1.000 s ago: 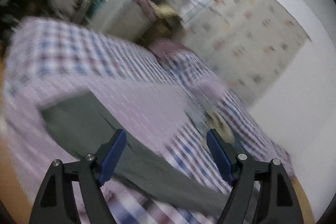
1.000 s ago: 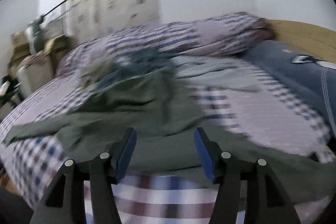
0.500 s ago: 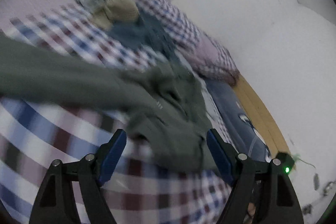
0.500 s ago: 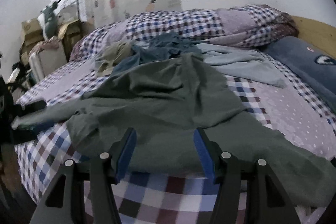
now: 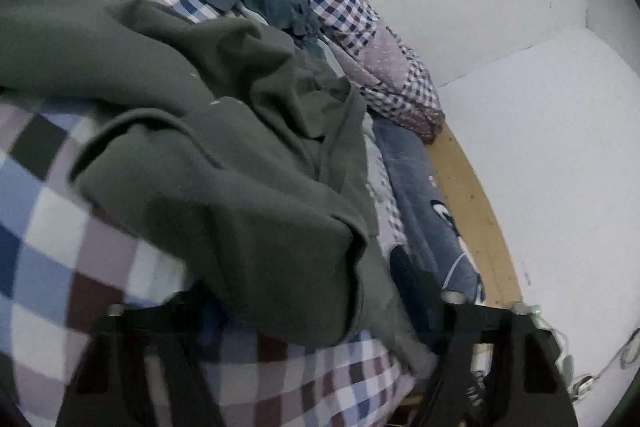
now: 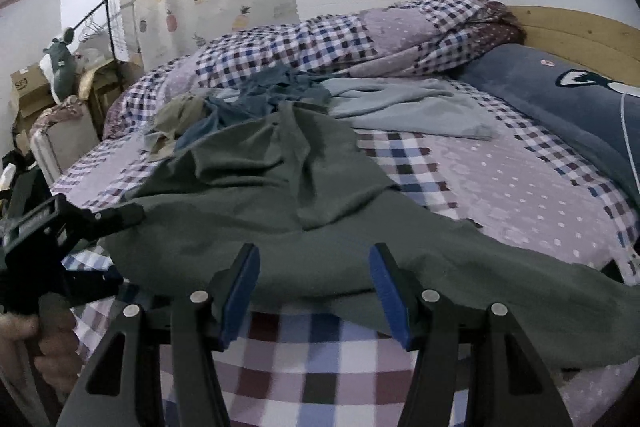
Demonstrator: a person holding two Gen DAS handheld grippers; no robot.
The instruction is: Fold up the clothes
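A dark green garment [image 6: 280, 207] lies spread and creased across the checked bed [image 6: 320, 367]. My right gripper [image 6: 314, 287] stands open at the garment's near hem, its blue pads [image 6: 240, 291] on either side of the cloth edge. In the left wrist view the same green garment [image 5: 240, 187] bunches up in front of my left gripper [image 5: 304, 307]. That gripper is open, and a fold of the cloth lies between its fingers and hides the left one. The right wrist view shows the left gripper [image 6: 100, 219] at the garment's left edge, held by a hand [image 6: 40, 343].
Behind the garment lie an olive piece [image 6: 180, 115], a teal piece [image 6: 260, 95] and a pale grey-blue piece [image 6: 400, 107]. A folded checked duvet [image 6: 340, 39] and a blue pillow [image 6: 560, 99] sit by the wooden headboard [image 6: 580, 27]. Boxes and a clothes rack [image 6: 100, 27] stand left of the bed.
My left gripper swung round from the room to the green garment and dropped to its edge, so cloth now lies between its fingers. The right gripper stayed open near the hem.
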